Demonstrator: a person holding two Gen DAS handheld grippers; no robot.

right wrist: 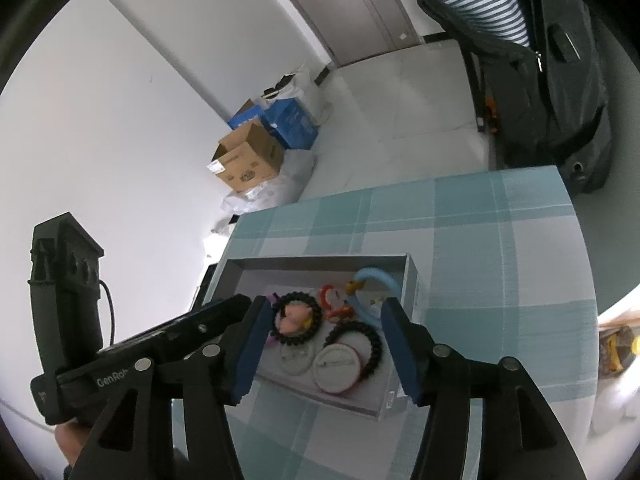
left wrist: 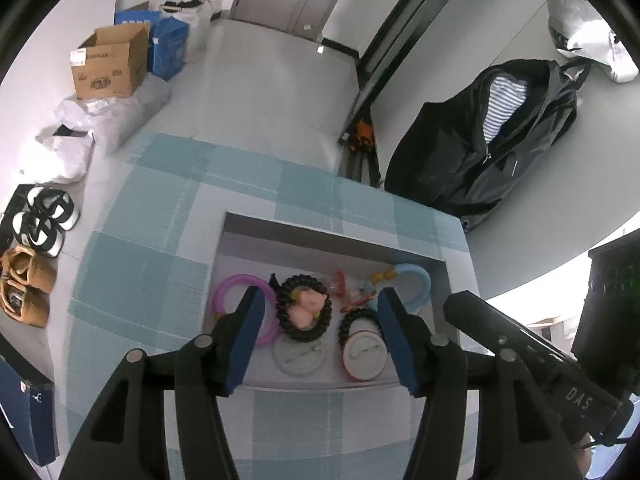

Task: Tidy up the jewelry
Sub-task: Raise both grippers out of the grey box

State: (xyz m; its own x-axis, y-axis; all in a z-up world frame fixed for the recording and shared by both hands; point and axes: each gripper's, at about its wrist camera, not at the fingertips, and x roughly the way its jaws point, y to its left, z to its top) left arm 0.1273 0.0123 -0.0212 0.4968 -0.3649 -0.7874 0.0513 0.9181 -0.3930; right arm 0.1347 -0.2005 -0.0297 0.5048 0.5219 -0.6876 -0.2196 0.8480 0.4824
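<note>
A shallow grey box [left wrist: 320, 246] sits on a teal checked tablecloth [left wrist: 160, 240]. Inside it lie a purple bangle [left wrist: 230, 282], a black beaded bracelet [left wrist: 285, 320] around a pink charm, a second black coil bracelet [left wrist: 352, 318], a light blue ring [left wrist: 422, 280], a red clip [left wrist: 340, 282] and two round white badges [left wrist: 298, 360]. My left gripper [left wrist: 320, 300] hovers open over the box with nothing between its pads. My right gripper [right wrist: 326, 308] is also open and empty above the same box [right wrist: 320, 259], over the beaded bracelet [right wrist: 297, 295] and blue ring [right wrist: 380, 274].
The other tool's black housing [left wrist: 520, 344] is close on the right. On the floor beyond the table are a cardboard box [left wrist: 110, 62], blue boxes [left wrist: 168, 48], shoes [left wrist: 40, 220], a black backpack [left wrist: 492, 140] and a black stand [left wrist: 368, 92].
</note>
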